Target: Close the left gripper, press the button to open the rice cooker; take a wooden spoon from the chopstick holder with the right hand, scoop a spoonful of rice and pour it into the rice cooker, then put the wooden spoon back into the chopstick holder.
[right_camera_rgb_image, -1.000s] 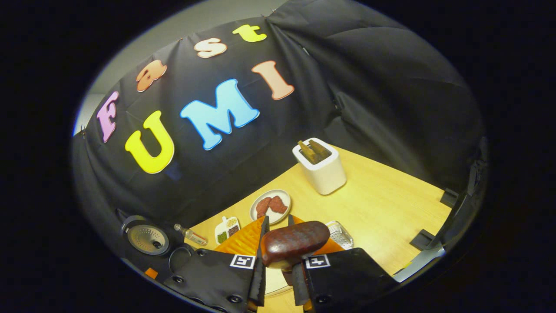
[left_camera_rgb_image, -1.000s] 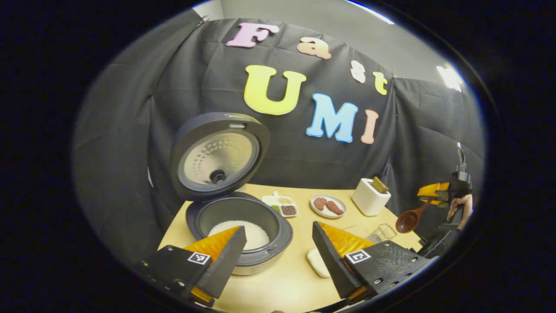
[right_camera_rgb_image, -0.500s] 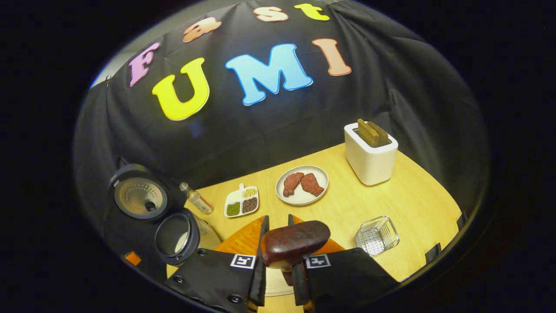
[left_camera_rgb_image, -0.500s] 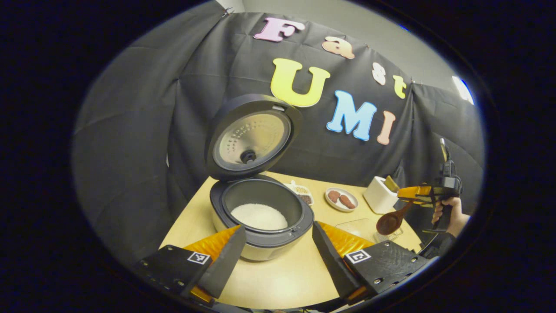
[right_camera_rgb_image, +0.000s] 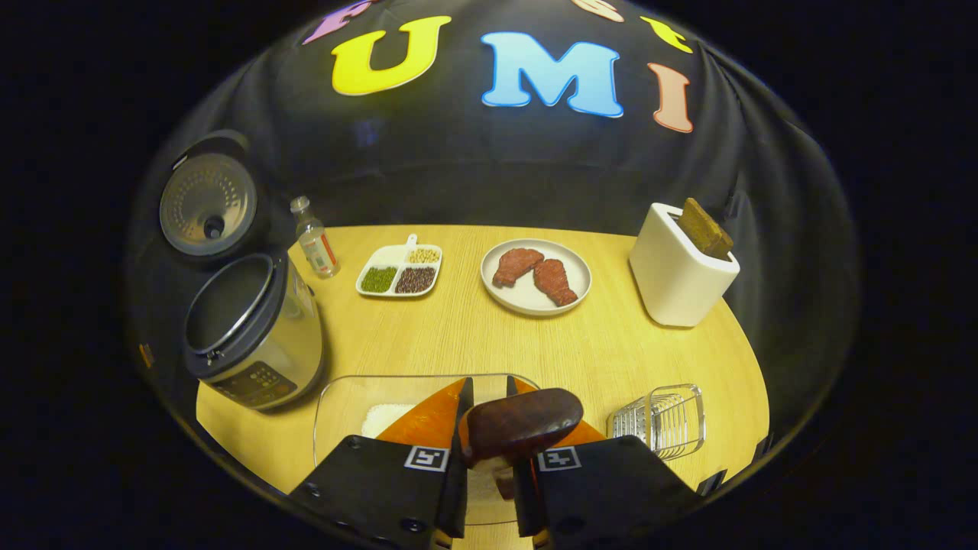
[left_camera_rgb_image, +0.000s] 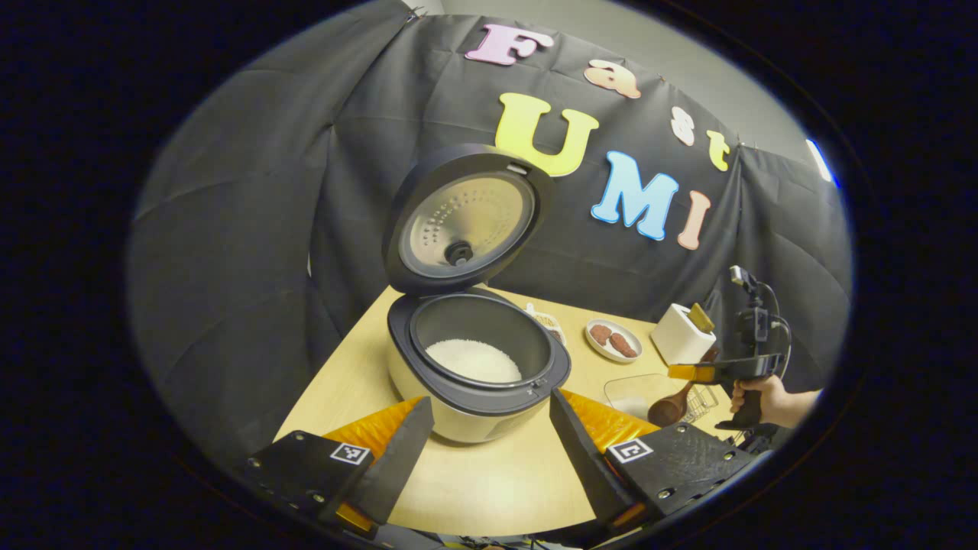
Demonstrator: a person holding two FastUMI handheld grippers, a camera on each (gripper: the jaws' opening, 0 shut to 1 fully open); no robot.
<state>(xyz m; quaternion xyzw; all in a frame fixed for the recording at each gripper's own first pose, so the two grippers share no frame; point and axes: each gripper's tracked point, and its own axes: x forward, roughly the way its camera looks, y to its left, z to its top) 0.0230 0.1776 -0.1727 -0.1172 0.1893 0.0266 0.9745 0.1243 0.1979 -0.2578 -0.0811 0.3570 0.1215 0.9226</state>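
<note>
The rice cooker [left_camera_rgb_image: 474, 382] stands with its lid [left_camera_rgb_image: 466, 221] raised and white rice in the pot. My left gripper [left_camera_rgb_image: 489, 402] hovers open in front of it, holding nothing. At the right, a hand holds my right gripper [left_camera_rgb_image: 726, 372], with the wooden spoon [left_camera_rgb_image: 671, 409] hanging down over a clear container [left_camera_rgb_image: 630, 393]. In the right gripper view, my right gripper [right_camera_rgb_image: 487, 386] is shut on the wooden spoon [right_camera_rgb_image: 519, 424], above the clear container [right_camera_rgb_image: 351, 397] that has rice in it. The cooker [right_camera_rgb_image: 252, 328] is at the left, and the white chopstick holder [right_camera_rgb_image: 680, 267] at the back right.
Along the back of the wooden table [right_camera_rgb_image: 458, 336] are a small bottle [right_camera_rgb_image: 315, 244], a divided dish of beans [right_camera_rgb_image: 399, 271] and a plate with two pieces of meat [right_camera_rgb_image: 535, 275]. A small clear basket [right_camera_rgb_image: 661, 420] sits at the front right.
My right gripper has come down with the spoon and tilted towards the table, now over the clear container. My left gripper has drawn back from the cooker, still open.
</note>
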